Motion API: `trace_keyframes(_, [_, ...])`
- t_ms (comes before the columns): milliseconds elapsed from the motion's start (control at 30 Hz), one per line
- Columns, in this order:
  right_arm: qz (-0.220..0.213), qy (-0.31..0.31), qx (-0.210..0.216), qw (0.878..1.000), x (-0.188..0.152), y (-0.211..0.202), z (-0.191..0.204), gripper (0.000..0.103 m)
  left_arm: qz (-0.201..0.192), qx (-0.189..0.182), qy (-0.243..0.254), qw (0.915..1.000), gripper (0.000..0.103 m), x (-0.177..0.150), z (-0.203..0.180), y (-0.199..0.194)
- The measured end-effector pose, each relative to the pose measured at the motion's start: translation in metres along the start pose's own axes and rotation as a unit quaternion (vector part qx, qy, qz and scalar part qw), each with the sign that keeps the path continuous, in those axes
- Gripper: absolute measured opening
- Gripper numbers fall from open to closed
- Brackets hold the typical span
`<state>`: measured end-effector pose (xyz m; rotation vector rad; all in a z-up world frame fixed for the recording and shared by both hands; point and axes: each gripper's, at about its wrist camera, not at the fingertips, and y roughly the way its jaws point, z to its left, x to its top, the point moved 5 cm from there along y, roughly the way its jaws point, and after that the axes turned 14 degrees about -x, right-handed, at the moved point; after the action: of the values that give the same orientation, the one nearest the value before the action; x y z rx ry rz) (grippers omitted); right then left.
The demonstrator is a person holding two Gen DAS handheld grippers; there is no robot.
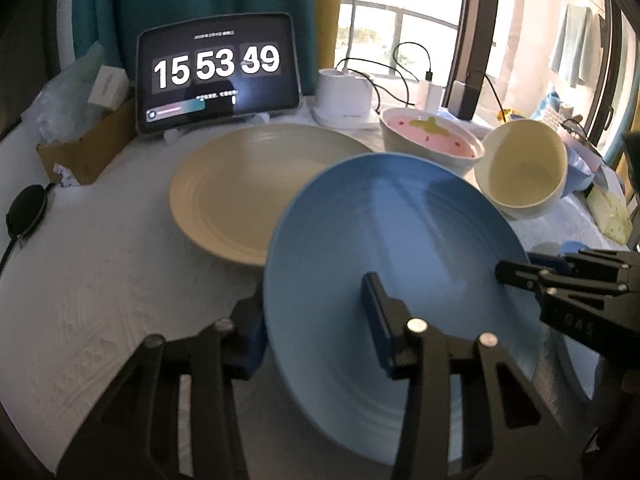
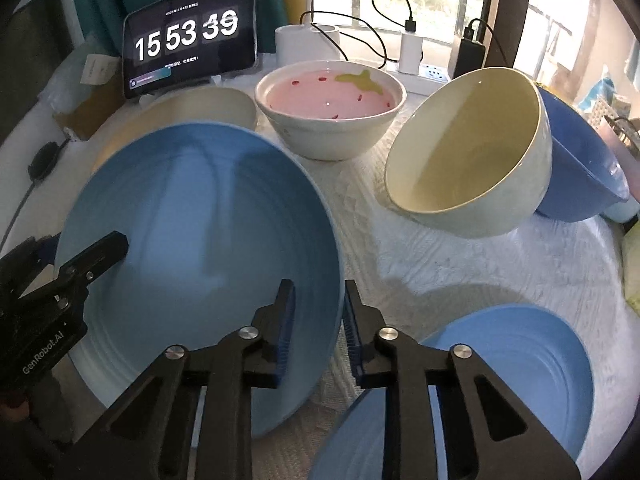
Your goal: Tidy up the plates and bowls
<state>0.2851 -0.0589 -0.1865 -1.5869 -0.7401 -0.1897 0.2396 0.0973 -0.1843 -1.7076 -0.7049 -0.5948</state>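
Observation:
A blue plate (image 1: 384,240) (image 2: 192,240) is held tilted above the white cloth. My left gripper (image 1: 312,320) is shut on its near left rim, and it shows at the plate's left edge in the right wrist view (image 2: 86,262). My right gripper (image 2: 320,320) is shut on the plate's right rim, and it shows in the left wrist view (image 1: 516,274). A cream plate (image 1: 256,188) (image 2: 192,112) lies flat behind it. A second blue plate (image 2: 512,364) lies near right. A strawberry bowl (image 2: 330,108) (image 1: 430,142) stands upright. A cream bowl (image 2: 472,152) (image 1: 522,164) leans on a blue bowl (image 2: 580,160).
A tablet clock (image 1: 218,72) stands at the back left beside a cardboard box (image 1: 86,148). A white container (image 1: 344,94), chargers and cables (image 2: 410,50) line the window sill. A black round device (image 1: 26,210) lies at the table's left edge.

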Motion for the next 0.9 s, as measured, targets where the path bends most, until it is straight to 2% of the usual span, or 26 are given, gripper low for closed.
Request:
trace_keyframes(533, [-0.049, 0.025, 0.015, 0.998, -0.002, -0.039, -0.01, 0.021, -0.039, -0.001, 0.001, 0.9992, 0.044, 0.007, -0.016, -0.033])
trace_keyframes(900, [-0.068, 0.056, 0.019, 0.996, -0.01, -0.06, -0.034, 0.021, -0.046, -0.011, 0.024, 0.9986, 0.044, 0.007, -0.046, -0.045])
